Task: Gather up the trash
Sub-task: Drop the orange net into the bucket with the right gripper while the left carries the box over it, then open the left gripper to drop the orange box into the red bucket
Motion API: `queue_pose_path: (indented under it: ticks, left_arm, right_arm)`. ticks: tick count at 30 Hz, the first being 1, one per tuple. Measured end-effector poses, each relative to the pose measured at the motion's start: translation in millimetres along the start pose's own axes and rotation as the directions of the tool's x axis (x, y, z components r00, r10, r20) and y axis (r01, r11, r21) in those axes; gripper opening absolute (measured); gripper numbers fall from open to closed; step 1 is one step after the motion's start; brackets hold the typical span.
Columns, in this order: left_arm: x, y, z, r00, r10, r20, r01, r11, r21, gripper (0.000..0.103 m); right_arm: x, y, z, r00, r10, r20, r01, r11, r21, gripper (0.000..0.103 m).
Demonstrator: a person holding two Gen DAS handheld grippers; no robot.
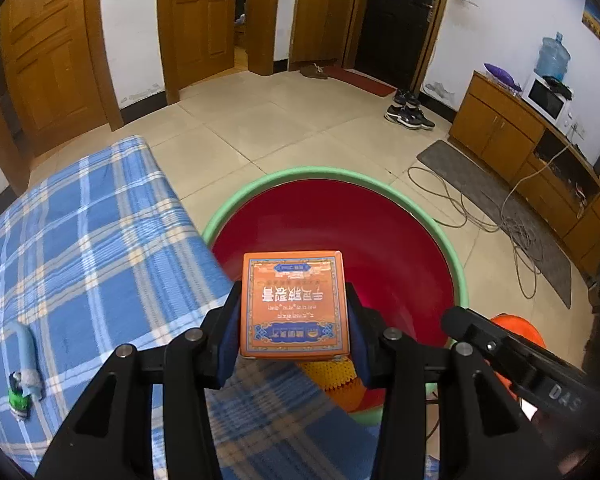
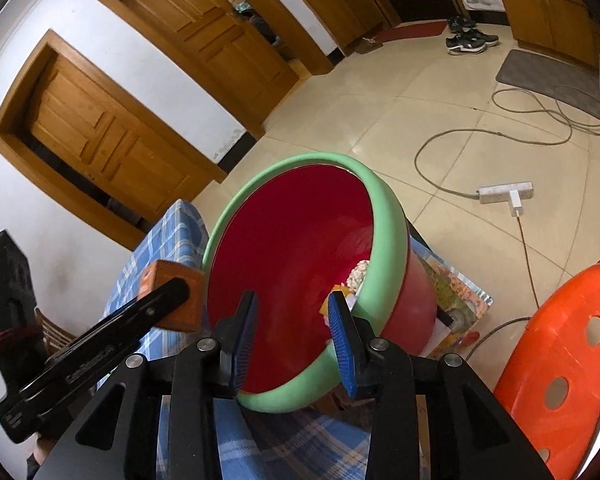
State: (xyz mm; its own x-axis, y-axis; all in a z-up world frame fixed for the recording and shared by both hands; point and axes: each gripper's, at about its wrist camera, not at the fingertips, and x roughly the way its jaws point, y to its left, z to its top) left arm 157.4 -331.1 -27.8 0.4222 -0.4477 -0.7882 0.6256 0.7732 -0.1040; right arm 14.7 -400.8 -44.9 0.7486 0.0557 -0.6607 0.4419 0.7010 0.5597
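While left tool [image 1: 295, 312] grips orange box [image 1: 295, 304], basin [image 2: 384, 216] contents half hidden

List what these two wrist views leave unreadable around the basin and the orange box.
- Basin bottom, left wrist view: hidden by the orange box.
- Basin contents, right wrist view: mostly hidden behind the rim and the right gripper.
- Small green item on the plaid cloth: too small to identify.

My right gripper [image 2: 294, 340] hangs parted and empty above the green-rimmed red plastic basin [image 2: 384, 216]; my left gripper [image 2: 172, 292] clamps an orange cardboard box [image 2: 180, 312].
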Motion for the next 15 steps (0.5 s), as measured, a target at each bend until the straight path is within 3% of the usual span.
queue_pose_path:
  ticks: [3, 5, 15]
  left_arm:
    - [2, -3, 0, 1.000, -0.013, -0.011, 0.013, 1.000, -0.001, 0.047]
    - [2, -2, 0, 1.000, -0.019, -0.010, 0.019, 1.000, -0.017, 0.058]
    - [-21, 13, -3, 0.999, 0.004, 0.034, -0.002, 0.998, -0.059, 0.060]
  right_arm:
    - [-5, 1, 2, 1.000, -0.006, 0.008, 0.006, 1.000, -0.011, 0.037]
    - [-8, 4, 4, 1.000, -0.003, 0.019, 0.003, 1.000, -0.014, 0.037]
    - [-18, 25, 1, 1.000, -0.007, 0.020, 0.009, 0.997, -0.073, 0.037]
